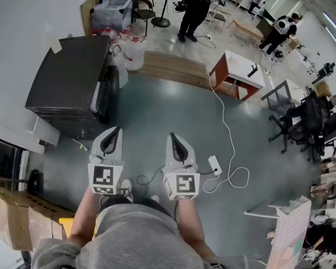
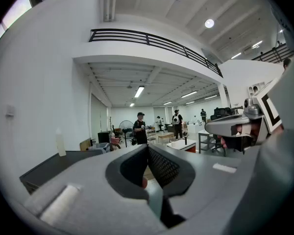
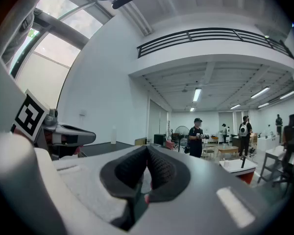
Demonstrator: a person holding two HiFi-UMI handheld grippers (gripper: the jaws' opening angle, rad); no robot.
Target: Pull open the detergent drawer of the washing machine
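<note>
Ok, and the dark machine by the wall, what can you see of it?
The dark machine is a boxy unit with a flat, matt, dark grey top, standing on the grey floor beside the white wall, ahead and left of the left gripper. A pale bottle stands at its far corner. Neither that gripper nor the right gripper touches the machine.

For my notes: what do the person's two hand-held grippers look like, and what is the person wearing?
Both the left hand-held gripper and the right hand-held gripper have light grey, wedge-shaped bodies with black textured pads. Each carries a cube with black-and-white square markers. The person wears a grey top.
</note>
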